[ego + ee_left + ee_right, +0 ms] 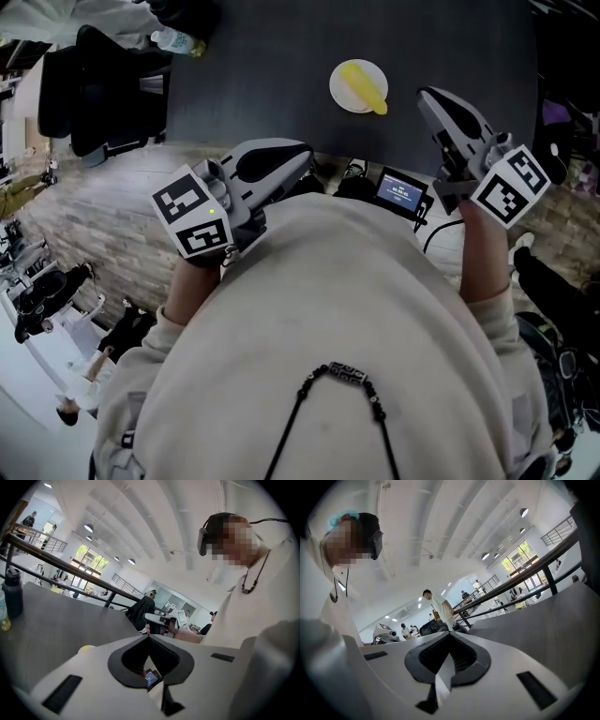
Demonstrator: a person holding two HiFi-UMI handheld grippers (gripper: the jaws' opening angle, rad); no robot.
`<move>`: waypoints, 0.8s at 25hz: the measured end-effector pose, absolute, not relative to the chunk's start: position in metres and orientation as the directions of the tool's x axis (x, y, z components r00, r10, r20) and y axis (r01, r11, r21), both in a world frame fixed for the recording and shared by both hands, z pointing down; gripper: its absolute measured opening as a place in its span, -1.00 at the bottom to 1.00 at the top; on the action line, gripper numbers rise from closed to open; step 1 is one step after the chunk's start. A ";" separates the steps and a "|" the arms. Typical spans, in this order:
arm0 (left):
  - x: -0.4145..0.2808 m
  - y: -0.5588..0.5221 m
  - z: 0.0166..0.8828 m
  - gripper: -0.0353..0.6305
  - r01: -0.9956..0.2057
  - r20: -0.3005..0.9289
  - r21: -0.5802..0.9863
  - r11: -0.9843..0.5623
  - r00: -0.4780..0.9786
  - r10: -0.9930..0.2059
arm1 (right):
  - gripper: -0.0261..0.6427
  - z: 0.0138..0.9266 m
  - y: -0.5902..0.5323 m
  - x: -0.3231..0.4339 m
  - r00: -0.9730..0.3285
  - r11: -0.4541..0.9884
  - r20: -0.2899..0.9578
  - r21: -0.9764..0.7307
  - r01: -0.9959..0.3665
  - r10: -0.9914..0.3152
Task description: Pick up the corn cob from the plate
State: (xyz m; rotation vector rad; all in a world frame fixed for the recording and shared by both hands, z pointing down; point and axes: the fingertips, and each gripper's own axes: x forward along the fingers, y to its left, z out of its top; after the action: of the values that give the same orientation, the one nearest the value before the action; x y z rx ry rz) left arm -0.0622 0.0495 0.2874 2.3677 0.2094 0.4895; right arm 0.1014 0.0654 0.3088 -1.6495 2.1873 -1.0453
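A yellow corn cob (364,87) lies on a small white plate (339,91) on the dark table (262,66), seen in the head view. Both grippers are held close to the person's chest, short of the table's near edge. My left gripper (302,155) points toward the table from the lower left of the plate, with its jaws shut and empty (149,637). To the right of the plate my right gripper (424,95) reaches over the table edge, also shut on nothing (450,633). A sliver of the yellow corn cob (86,647) peeks over the left gripper's body.
A clear bottle (178,42) lies at the table's far left corner, and a dark bottle (12,597) stands on the table. A black chair with dark cloth (94,94) is left of the table. A small lit screen (401,193) hangs at the person's front.
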 end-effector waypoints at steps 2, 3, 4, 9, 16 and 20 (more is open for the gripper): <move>-0.058 0.051 0.291 -0.88 0.025 0.293 0.672 -0.740 0.909 0.296 | -0.88 0.314 0.070 0.104 -0.331 0.099 0.249 -0.645 -0.758 -0.910; -0.056 0.050 0.292 -0.88 0.035 0.292 0.672 -0.739 0.905 0.308 | -0.88 0.315 0.070 0.106 -0.316 0.085 0.252 -0.645 -0.759 -0.915; -0.053 0.049 0.292 -0.88 0.049 0.289 0.674 -0.737 0.901 0.324 | -0.88 0.315 0.070 0.108 -0.300 0.071 0.253 -0.645 -0.761 -0.920; -0.038 0.035 0.288 -0.88 0.146 0.247 0.682 -0.717 0.876 0.413 | -0.88 0.305 0.073 0.116 -0.198 -0.016 0.263 -0.637 -0.771 -0.944; -0.005 0.031 0.275 -0.88 0.334 0.155 0.657 -0.676 0.817 0.555 | -0.88 0.281 0.095 0.133 0.001 -0.154 0.256 -0.580 -0.800 -0.967; -0.003 0.016 0.273 -0.88 0.400 0.109 0.650 -0.647 0.793 0.599 | -0.88 0.276 0.090 0.130 0.063 -0.208 0.275 -0.542 -0.814 -0.959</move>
State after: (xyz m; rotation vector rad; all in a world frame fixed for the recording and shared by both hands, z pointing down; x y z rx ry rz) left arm -0.0028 0.0161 0.2727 2.3554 0.7368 0.4196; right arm 0.1303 0.0896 0.2764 -2.0969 1.8009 -0.8645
